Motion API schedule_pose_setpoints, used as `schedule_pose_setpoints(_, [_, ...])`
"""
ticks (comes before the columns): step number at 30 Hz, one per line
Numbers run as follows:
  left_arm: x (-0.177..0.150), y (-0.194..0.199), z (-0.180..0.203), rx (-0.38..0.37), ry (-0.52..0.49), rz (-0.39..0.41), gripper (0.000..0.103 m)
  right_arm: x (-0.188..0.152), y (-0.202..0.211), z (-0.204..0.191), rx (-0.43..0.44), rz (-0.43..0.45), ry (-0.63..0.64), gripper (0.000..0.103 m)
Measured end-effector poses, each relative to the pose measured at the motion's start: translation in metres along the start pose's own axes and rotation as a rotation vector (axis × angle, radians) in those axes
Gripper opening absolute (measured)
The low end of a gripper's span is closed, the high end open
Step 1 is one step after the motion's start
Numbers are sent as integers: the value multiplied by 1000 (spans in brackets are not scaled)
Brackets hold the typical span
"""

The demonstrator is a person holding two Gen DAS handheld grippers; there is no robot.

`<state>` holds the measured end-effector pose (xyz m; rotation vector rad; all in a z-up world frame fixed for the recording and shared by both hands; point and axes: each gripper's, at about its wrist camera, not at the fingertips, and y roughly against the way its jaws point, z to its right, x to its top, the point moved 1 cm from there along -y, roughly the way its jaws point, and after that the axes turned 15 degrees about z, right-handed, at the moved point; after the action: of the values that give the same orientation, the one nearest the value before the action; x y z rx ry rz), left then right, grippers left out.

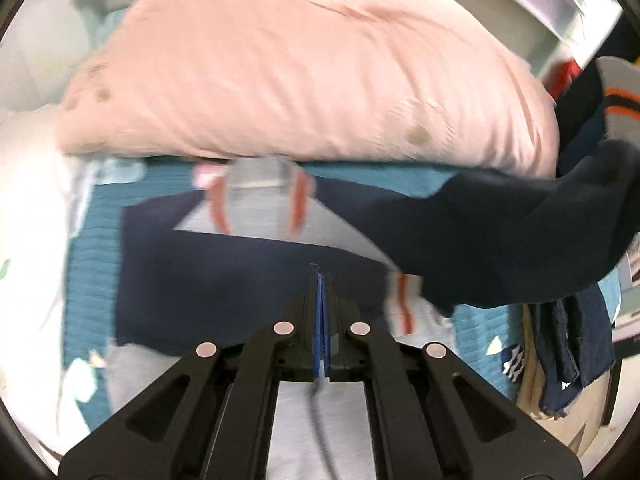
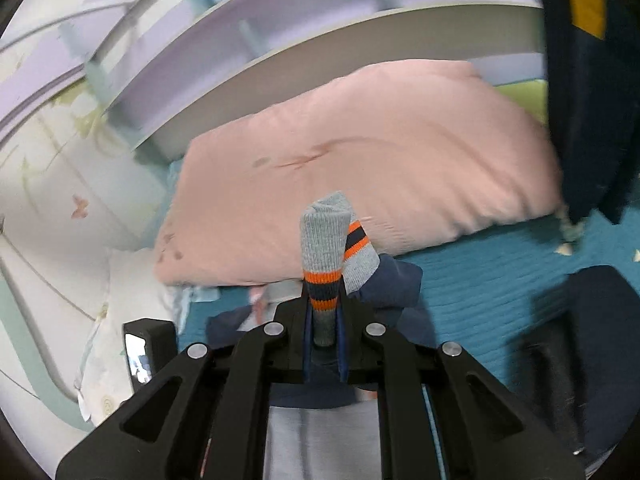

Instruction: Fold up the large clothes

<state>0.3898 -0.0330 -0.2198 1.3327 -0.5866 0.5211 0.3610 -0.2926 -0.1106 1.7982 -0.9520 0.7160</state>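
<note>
A navy and grey sweater [image 1: 224, 280] with orange stripes lies on the teal blanket [image 1: 96, 240]. My left gripper [image 1: 322, 280] hangs over its navy body, blue pads pressed together, with no cloth seen between them. My right gripper [image 2: 324, 308] is shut on the sleeve cuff [image 2: 326, 240], grey with orange and navy bands, which sticks up from the jaws. In the left wrist view the navy sleeve [image 1: 500, 232] stretches up off the bed to the right, up to the striped cuff [image 1: 618, 96]. Both views are blurred by motion.
A big pink pillow [image 1: 304, 68] lies across the head of the bed below a pale lilac shelf [image 2: 280, 40]. White flowered bedding [image 2: 60, 200] fills the left side. Stacked dark and tan clothes [image 1: 560, 352] sit at the right. A dark garment with a yellow patch [image 2: 588, 80] hangs at the upper right.
</note>
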Motion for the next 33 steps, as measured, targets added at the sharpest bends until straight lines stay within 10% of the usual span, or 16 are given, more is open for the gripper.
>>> schedule_pose_setpoints(17, [-57,46,-251,159,176,-2,1,-159,-153,-182,-55,-178,154,9])
schedule_pose_setpoints(19, [-68,41,-268,184,191,-21,1,-179,-171,-194,-29,-235,169,16])
schedule_pose_setpoints(24, [-86,34,-292,208,232,-48,1,-194,-170,-203,167,-260,92,74])
schedule_pose_setpoints(33, [-75,3,-258,135,223,-103,6,-137,-134,-130,42,-150,148,80])
